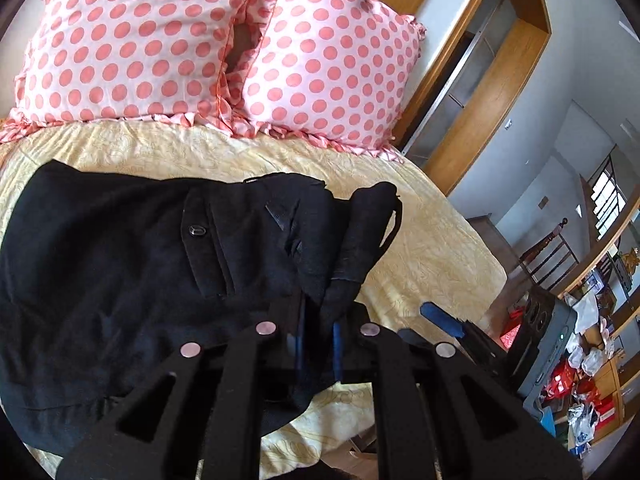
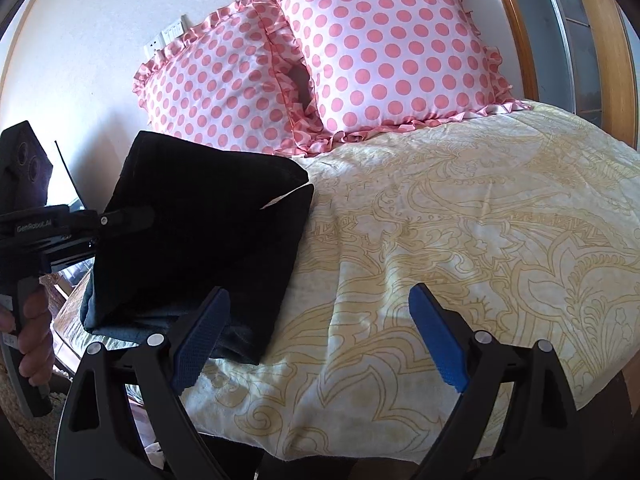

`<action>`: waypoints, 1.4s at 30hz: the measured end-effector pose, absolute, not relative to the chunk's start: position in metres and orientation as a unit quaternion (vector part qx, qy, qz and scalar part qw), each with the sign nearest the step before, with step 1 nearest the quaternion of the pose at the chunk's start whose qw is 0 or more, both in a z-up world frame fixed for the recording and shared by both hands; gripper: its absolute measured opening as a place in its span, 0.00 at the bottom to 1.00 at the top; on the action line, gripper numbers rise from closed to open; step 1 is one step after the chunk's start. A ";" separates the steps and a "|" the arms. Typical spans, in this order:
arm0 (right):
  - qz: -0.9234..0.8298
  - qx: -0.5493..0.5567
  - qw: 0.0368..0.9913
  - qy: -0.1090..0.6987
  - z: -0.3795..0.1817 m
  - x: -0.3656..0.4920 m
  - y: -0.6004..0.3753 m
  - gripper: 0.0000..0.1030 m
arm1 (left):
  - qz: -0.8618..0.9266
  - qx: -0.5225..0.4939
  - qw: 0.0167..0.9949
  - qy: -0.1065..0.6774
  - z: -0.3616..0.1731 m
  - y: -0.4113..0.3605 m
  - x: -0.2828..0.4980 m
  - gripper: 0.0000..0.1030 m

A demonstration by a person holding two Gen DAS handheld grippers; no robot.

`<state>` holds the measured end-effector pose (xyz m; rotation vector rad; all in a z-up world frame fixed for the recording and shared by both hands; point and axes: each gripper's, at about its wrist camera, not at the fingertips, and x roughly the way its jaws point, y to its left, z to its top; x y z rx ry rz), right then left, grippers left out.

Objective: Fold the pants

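Black pants lie folded on the yellow patterned bedspread, a pocket button facing up. My left gripper is shut on a bunched fold of the pants at their near right corner. In the right wrist view the pants form a dark folded block at the bed's left side, and the left gripper reaches in from the left, pinching the cloth. My right gripper stands open over the bedspread, its left blue pad just over the pants' near edge, nothing between the jaws.
Two pink polka-dot pillows lean at the head of the bed. A wooden wardrobe frame stands to the right, and cluttered shelves lie beyond the bed's edge. A person's hand holds the left gripper's handle.
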<state>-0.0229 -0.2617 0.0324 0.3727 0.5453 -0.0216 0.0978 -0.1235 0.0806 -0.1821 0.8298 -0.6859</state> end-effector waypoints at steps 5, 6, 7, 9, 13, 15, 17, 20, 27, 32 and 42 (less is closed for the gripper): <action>-0.024 0.178 0.952 0.247 0.042 -0.029 -0.260 0.90 | -0.330 -0.057 0.843 0.421 0.043 -0.135 0.089 0.10; -0.028 0.172 0.954 0.242 0.047 -0.030 -0.260 0.90 | -0.332 -0.057 0.844 0.418 0.040 -0.134 0.088 0.11; -0.030 0.166 0.957 0.237 0.051 -0.031 -0.259 0.90 | -0.333 -0.056 0.846 0.412 0.040 -0.133 0.086 0.13; -0.032 0.154 0.961 0.229 0.060 -0.033 -0.256 0.90 | -0.336 -0.050 0.850 0.403 0.043 -0.130 0.083 0.15; -0.026 0.143 0.967 0.207 0.078 -0.032 -0.250 0.90 | -0.370 -0.069 0.834 0.403 0.050 -0.118 0.078 0.64; -0.020 0.137 0.971 0.195 0.088 -0.030 -0.244 0.90 | -0.379 -0.098 0.838 0.380 0.061 -0.100 0.069 0.95; -0.011 0.131 0.974 0.184 0.097 -0.026 -0.238 0.90 | -0.392 -0.099 0.839 0.364 0.069 -0.085 0.062 0.96; 0.014 0.120 0.976 0.181 0.105 -0.013 -0.223 0.88 | -0.328 -0.089 0.877 0.339 0.074 -0.055 0.063 0.97; 0.077 0.087 0.965 0.237 0.086 0.032 -0.174 0.66 | -0.084 -0.010 0.933 0.349 0.054 -0.015 0.087 0.97; 0.075 0.076 0.959 0.264 0.070 0.043 -0.158 0.66 | -0.037 0.024 0.934 0.354 0.044 -0.005 0.090 0.97; 0.035 0.034 0.942 0.333 0.031 0.049 -0.149 0.66 | -0.034 0.046 0.928 0.367 0.023 -0.002 0.085 0.98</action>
